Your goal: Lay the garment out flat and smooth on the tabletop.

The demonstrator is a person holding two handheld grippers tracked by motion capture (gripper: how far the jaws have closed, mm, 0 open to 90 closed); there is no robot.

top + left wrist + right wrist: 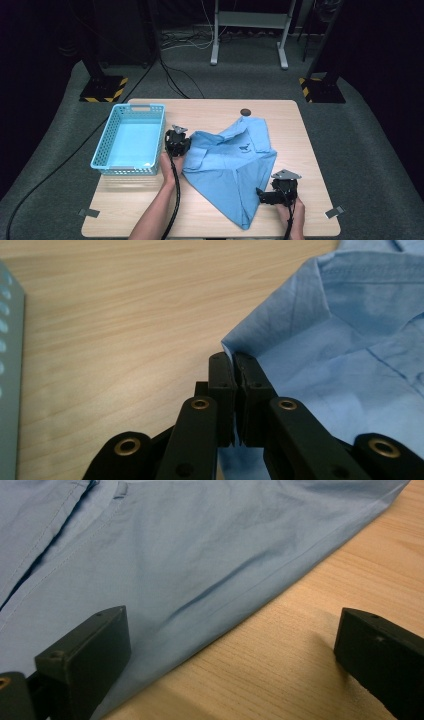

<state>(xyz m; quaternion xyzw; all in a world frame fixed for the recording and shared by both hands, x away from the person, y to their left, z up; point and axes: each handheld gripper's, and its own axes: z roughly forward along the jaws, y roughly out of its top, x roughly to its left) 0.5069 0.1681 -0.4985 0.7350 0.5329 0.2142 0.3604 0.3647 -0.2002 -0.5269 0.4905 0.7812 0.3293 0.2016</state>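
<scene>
A light blue shirt (235, 165) lies crumpled across the middle of the wooden table (200, 212). At its left edge, my left gripper (185, 145) is shut on a fold of the cloth. In the left gripper view the jaws of that gripper (234, 360) pinch the corner of the shirt (340, 340). My right gripper (261, 196) rests near the front right of the table, at the shirt's lower right hem. In the right gripper view it (230, 630) stands wide open, and the hem of the shirt (200, 545) runs between its jaws without touching the pads.
A light blue plastic basket (107, 145) stands empty at the table's left, close to my left hand; its wall (10, 365) also shows in the left gripper view. A small dark round spot (245, 112) marks the table's far edge. Bare wood lies in front.
</scene>
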